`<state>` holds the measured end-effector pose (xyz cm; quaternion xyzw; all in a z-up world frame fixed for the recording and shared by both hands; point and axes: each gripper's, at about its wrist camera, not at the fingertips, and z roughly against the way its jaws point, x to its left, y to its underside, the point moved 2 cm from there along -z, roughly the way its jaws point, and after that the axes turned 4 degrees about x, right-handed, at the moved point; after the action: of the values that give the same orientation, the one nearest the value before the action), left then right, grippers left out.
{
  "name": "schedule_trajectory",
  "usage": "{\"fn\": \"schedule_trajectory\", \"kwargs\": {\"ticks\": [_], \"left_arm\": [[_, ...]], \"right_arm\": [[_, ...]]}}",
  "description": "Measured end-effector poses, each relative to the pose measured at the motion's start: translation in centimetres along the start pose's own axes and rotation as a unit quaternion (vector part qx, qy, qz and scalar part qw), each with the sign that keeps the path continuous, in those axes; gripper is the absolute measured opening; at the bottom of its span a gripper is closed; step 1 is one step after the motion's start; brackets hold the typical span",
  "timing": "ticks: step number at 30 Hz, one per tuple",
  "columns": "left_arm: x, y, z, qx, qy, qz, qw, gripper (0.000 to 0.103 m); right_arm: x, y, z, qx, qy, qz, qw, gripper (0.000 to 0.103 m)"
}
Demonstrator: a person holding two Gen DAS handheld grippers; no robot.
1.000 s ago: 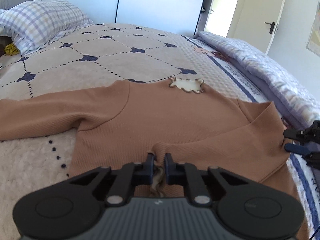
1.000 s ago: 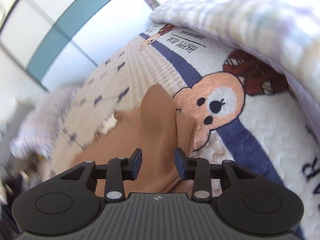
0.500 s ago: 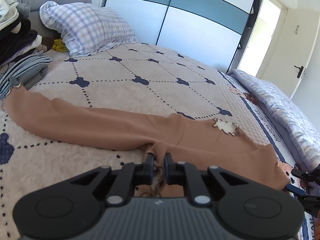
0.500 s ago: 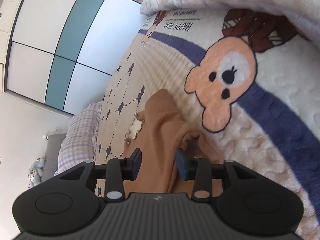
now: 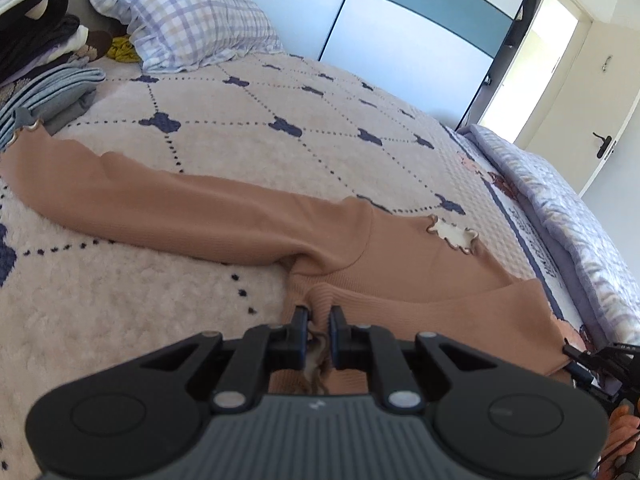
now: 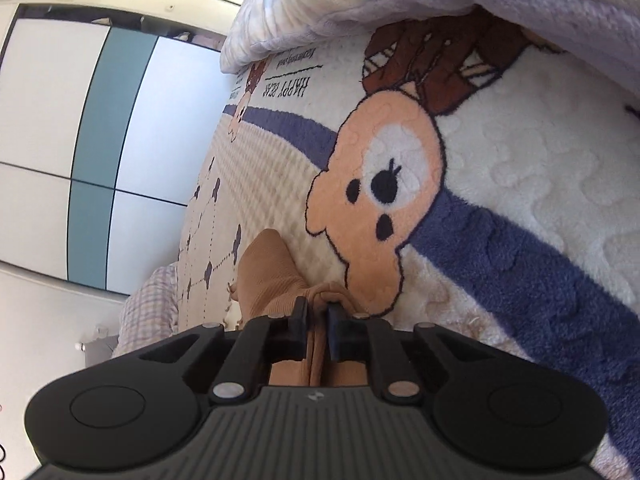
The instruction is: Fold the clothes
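Observation:
A tan long-sleeved ribbed top lies spread on the bed. Its left sleeve stretches far to the left, and the frilled neckline faces away. My left gripper is shut on a pinch of the top's near hem. At the right edge of the left wrist view, my right gripper sits at the top's other corner. In the right wrist view, my right gripper is closing, its pads pressing a bunched fold of the tan top.
A checked pillow and a stack of folded clothes lie at the far left. A lilac quilt runs along the bed's right side, beside the bear-print blanket. Wardrobe doors stand behind the bed.
My right gripper's jaws have come together on the tan fold, and that wrist has rolled. My left gripper, still pinching the hem, has shifted so more of the left sleeve shows.

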<state>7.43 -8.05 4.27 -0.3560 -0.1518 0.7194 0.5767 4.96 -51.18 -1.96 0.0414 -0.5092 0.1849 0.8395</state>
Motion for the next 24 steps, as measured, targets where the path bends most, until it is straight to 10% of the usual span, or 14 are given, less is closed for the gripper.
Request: {"fn": "schedule_trajectory", "kwargs": {"ticks": [11, 21, 24], "left_arm": [[-1.0, 0.8, 0.2, 0.028, 0.022, -0.05, 0.9981, 0.011], [-0.5, 1.0, -1.0, 0.046, -0.002, -0.048, 0.9978, 0.012], [-0.3, 0.9, -0.9, 0.048, 0.002, -0.038, 0.9981, 0.012]], "right_arm": [[-3.3, -0.6, 0.9, 0.01, -0.076, -0.163, 0.984, 0.011], [-1.1, 0.0, -0.2, 0.053, -0.032, -0.07, 0.996, 0.024], [0.0, -0.2, 0.4, 0.022, -0.003, -0.027, 0.999, 0.011]]}}
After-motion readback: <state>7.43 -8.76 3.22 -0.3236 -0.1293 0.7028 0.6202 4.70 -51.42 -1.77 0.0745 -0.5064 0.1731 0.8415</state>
